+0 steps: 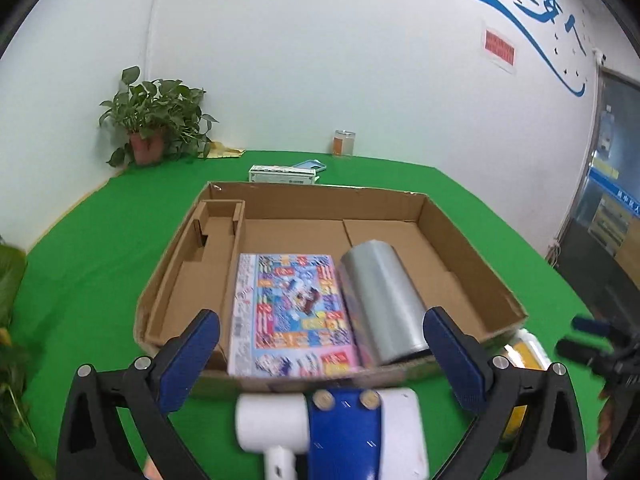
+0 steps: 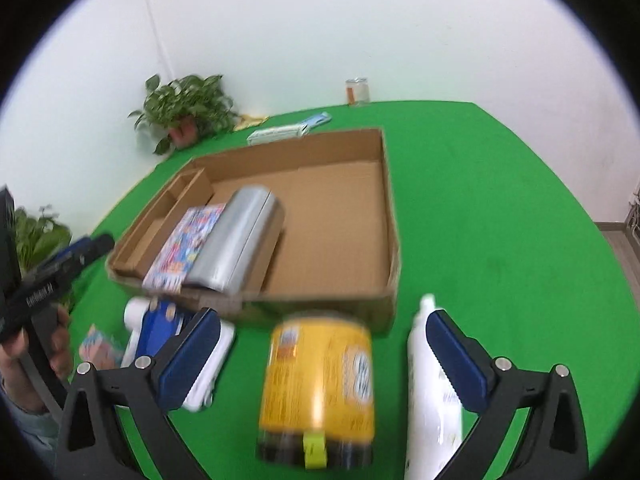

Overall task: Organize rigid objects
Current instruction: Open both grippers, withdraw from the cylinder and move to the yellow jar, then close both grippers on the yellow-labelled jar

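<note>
Cardboard box (image 1: 472, 248) sits open-topped on the green table (image 1: 100, 240) and serves as the landmark. Inside it, along its left wall, runs a narrow divided compartment (image 1: 216, 236), bare of objects. Just right of that, against the box's near wall, a colourful flat puzzle box (image 1: 288, 312) lies face up, its long axis running from near wall toward far wall. Touching its right edge lies a silver cylinder (image 1: 384, 300) on its side, its long axis also pointing near to far. The box's right half and far strip are bare cardboard floor. Outside the near wall, from left, lie a white and blue device (image 2: 188, 360), a yellow can (image 2: 320, 388) on its side and a white bottle (image 2: 432, 396). The left gripper (image 1: 320, 344) hangs over the device, jaws spread wide and grasping nothing. The right gripper (image 2: 320, 344) is likewise released, with the can between its fingers, untouched.
</note>
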`<action>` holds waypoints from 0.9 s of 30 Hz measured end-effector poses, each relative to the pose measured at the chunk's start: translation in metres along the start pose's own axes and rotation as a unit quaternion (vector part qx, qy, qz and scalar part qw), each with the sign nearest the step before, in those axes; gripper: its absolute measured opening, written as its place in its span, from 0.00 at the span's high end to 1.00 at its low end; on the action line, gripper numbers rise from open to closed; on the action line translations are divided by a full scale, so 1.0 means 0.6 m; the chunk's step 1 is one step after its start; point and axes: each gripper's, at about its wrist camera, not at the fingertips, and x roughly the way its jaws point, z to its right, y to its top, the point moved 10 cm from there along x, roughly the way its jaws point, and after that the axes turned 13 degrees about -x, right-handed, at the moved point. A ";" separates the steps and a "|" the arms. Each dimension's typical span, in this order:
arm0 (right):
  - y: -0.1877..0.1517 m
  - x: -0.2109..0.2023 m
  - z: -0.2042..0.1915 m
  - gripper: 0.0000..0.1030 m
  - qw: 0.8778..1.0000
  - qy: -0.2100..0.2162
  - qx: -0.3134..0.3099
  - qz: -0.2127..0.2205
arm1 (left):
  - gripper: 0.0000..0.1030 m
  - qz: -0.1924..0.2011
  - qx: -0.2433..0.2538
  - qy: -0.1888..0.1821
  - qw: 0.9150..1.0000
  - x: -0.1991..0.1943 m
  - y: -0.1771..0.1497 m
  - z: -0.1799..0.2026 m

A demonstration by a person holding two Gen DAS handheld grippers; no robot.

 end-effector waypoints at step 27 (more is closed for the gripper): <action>-0.157 -0.081 -0.178 0.14 0.993 0.055 -0.105 -0.022 | 0.02 -0.325 -0.105 -0.199 0.919 -0.037 -0.349 0.154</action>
